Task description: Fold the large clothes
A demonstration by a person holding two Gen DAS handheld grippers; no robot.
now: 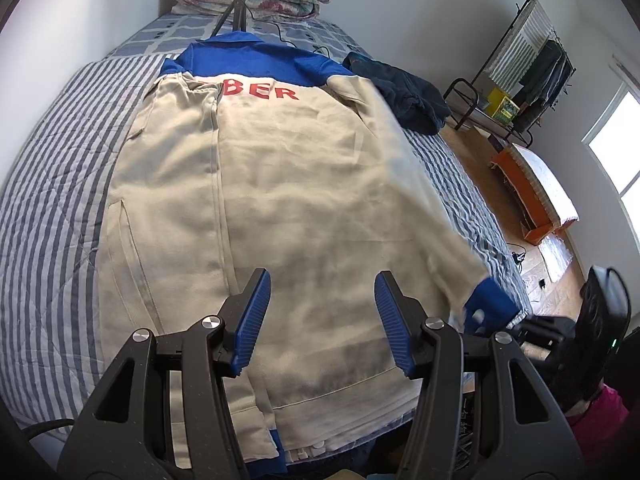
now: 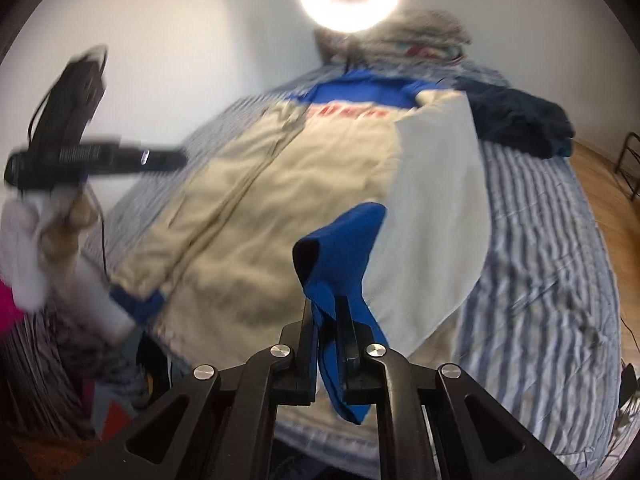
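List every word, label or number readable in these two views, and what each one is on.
"BER": red letters on the back of the cream and blue jacket, below its blue yoke; earlier letters are hidden under a fold.
The same red lettering in the right wrist view: too blurred to read.
Yellow box on the rack: print too small to read.
Nothing else carries readable text.

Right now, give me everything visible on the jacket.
The jacket is cream with a blue collar and yoke, blue cuffs and hem band, and red lettering partly hidden by a fold. The fabric looks soft and thick. It lies spread on the striped bed, collar away from the cameras, left side folded over the body. The right gripper is shut on the blue cuff, lifting that sleeve off the bed. The left gripper hangs open above the hem, apparently not touching it.
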